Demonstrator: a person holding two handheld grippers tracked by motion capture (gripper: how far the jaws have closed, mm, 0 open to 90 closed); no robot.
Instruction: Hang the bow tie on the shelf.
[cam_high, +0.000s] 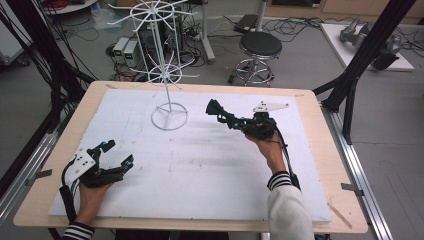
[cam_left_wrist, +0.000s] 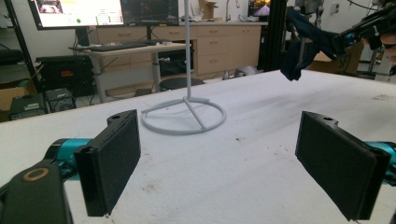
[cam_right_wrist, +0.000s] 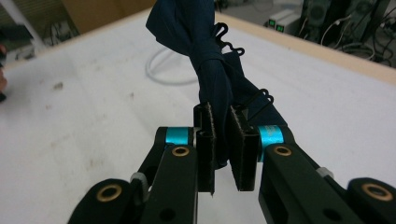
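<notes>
High view, left to right. The left gripper (cam_high: 117, 154) lies low over the near left part of the white foam sheet (cam_high: 200, 190), held by the person's left hand (cam_high: 91, 192); its jaws stand wide apart with nothing between them. In the left gripper view the two black pads (cam_left_wrist: 113, 161) face each other across bare sheet, and the ring base of the white wire rack (cam_left_wrist: 184, 116) lies beyond them.

Toward the far middle of the sheet stands the white wire rack (cam_high: 169, 117), an upright pole on a ring base carrying two tiers of radiating arms.

To the right of the rack, the right gripper (cam_high: 222, 115) is raised above the sheet in the person's right hand (cam_high: 270, 145) and points toward the rack. Its jaws are closed on a dark blue cloth (cam_high: 215, 107), which is bunched at the tips and held clear of the sheet, near the rack but apart from it. In the right gripper view the dark blue cloth (cam_right_wrist: 205, 51) is pinched between the two pads and rises from them in a twisted fold with a thin scalloped black trim along its edge.

The wooden table (cam_high: 320, 150) borders the sheet.
</notes>
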